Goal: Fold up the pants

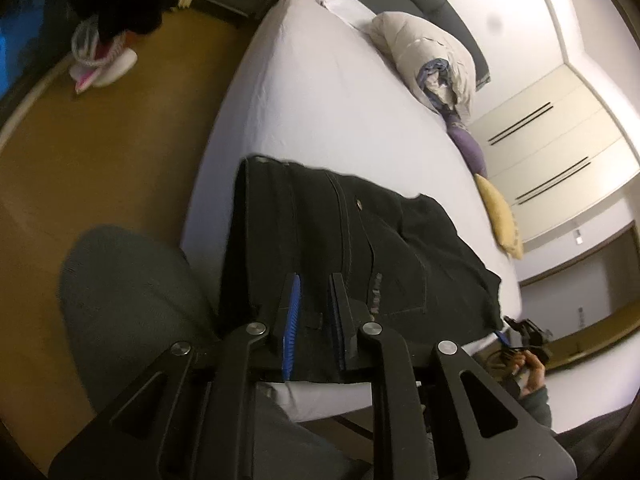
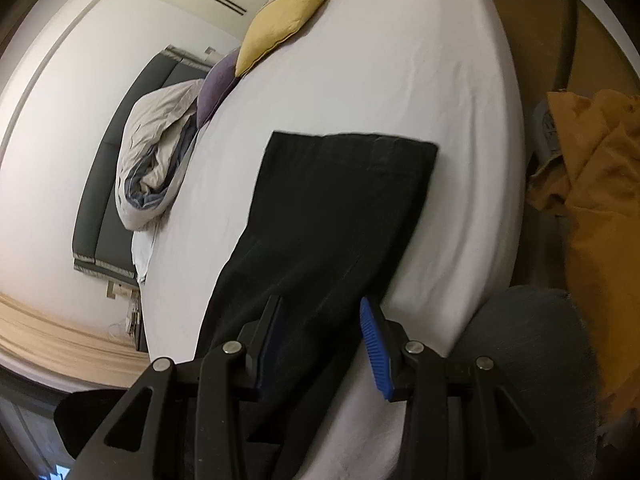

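Pants (image 2: 332, 216) are lying flat on the bed (image 2: 400, 80), apparently folded leg over leg. You are holding the right tool (image 2: 320, 336) half open and empty over them; the left tool (image 1: 314, 308) is showing only a narrow, empty gap, waistband at twelve o'clock. Cross folds are remaining.

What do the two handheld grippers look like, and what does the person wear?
Both the left gripper and the right gripper have black angular linkage arms with round silver pivot pins and triangular cut-outs. Their fingers carry ribbed blue pads. The person wears a grey sleeve and grey knit trousers.
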